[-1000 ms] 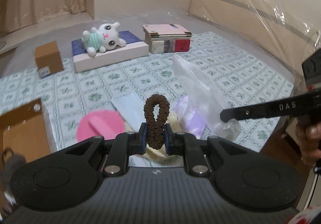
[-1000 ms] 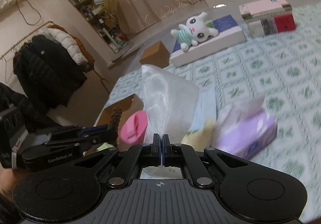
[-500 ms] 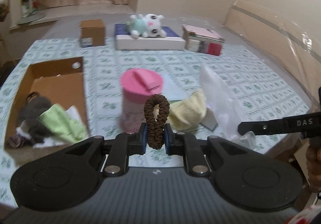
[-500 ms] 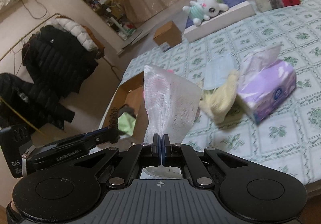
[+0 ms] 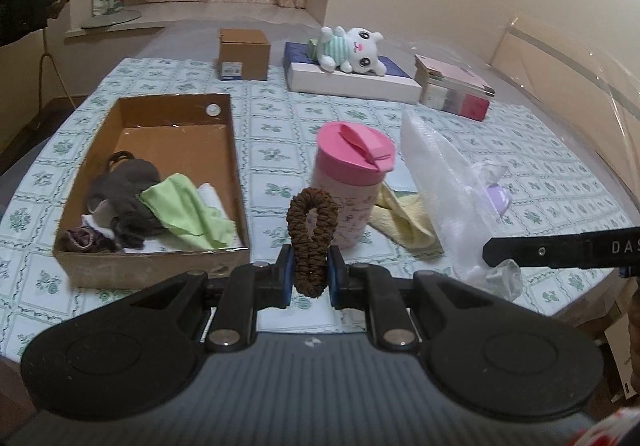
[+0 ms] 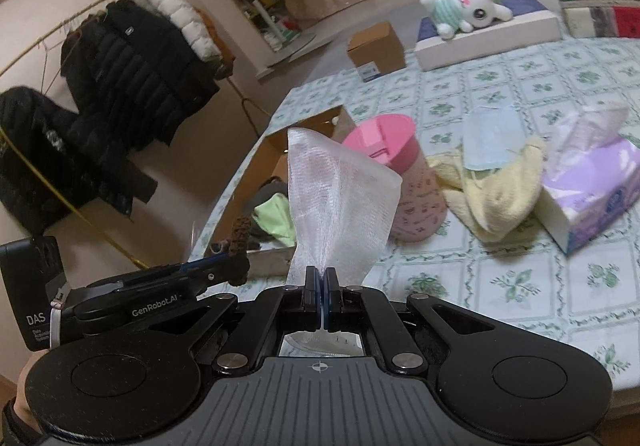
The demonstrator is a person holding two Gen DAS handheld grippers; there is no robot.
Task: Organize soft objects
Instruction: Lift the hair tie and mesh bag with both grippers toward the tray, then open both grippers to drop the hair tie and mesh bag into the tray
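Currently my left claw [image 5: 311, 275] grips a brown scrunchie [image 5: 313, 238] just right of the cardboard box [image 5: 152, 266]; my right claw [image 6: 321, 292] pinches a white mesh bag [image 6: 336, 202] above the surface [image 6: 520, 278].

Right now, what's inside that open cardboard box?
The cardboard box holds a dark brown cloth, a green cloth, something white and a purplish piece. Anything beneath them is covered.

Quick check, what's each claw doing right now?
Left claw: closed on the brown scrunchie.
Right claw: fully closed, pinching the white mesh bag.
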